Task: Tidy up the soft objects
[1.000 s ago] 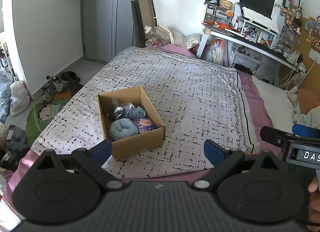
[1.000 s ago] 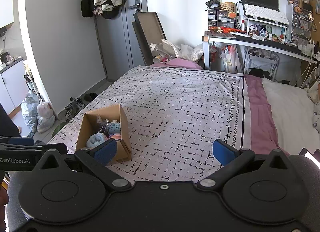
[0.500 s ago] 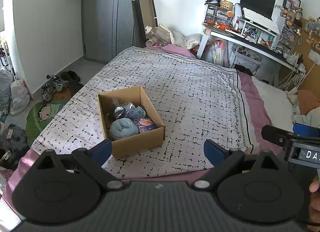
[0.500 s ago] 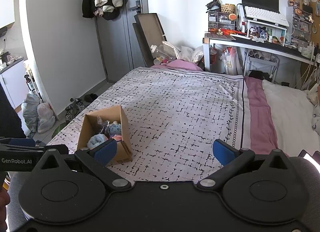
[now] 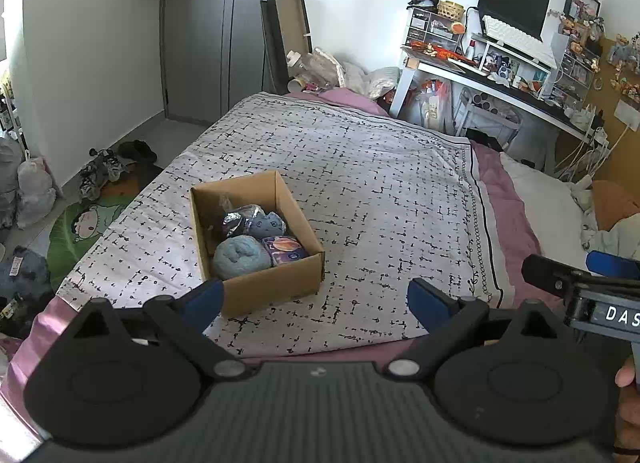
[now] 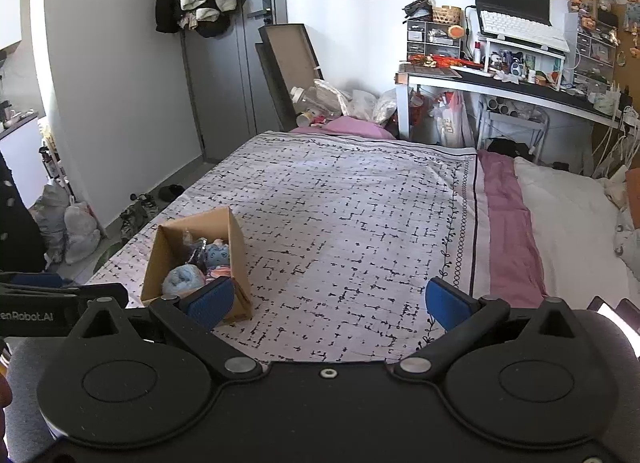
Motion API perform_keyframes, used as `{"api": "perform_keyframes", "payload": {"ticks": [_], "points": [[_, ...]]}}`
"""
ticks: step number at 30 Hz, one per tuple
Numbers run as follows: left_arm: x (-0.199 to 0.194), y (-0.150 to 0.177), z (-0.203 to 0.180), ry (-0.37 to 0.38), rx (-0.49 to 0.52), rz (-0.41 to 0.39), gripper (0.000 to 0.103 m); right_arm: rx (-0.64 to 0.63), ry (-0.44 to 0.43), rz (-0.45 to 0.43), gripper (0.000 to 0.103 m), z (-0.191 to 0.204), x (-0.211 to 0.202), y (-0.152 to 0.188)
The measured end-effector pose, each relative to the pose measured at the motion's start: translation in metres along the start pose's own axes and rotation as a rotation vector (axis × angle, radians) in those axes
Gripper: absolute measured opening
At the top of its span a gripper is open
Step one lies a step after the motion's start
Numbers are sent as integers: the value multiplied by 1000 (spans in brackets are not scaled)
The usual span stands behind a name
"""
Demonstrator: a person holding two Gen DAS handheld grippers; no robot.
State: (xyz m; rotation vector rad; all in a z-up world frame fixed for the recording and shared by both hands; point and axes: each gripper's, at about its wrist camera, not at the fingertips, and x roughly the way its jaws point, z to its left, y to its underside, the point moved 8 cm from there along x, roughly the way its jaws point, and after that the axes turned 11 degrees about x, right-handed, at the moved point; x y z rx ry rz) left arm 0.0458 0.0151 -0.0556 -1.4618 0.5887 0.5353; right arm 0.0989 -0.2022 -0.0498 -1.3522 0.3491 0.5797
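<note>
Left gripper (image 5: 314, 299), bottom of frame: jaws spread, empty. Right gripper (image 6: 326, 303): same. Cardboard box (image 5: 256, 239), left of centre on the bed (image 5: 380, 191): holds blue yarn ball (image 5: 240, 257), blue plush (image 5: 266, 225), foil packet (image 5: 234, 219). No loose soft items visible beyond; sorting looks complete.

The left gripper (image 5: 314, 301) is matte black, with a ribbed grey-black body, two round domed housings, silver pivot screws and blue pads (image 5: 204, 300) on its angled fingers. The right gripper (image 6: 328, 299) matches it — smooth black body, blue fingertips (image 6: 443, 303), a small centre screw. Side bars carry white lettering — "DAS", "enRobot.AI".
</note>
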Motion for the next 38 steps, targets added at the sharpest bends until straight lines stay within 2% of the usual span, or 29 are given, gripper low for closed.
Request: {"api": "perform_keyframes", "payload": {"ticks": [38], "points": [[3,4,-6,12,9,-4,97,2,22,20,103,-5,5,4]]}}
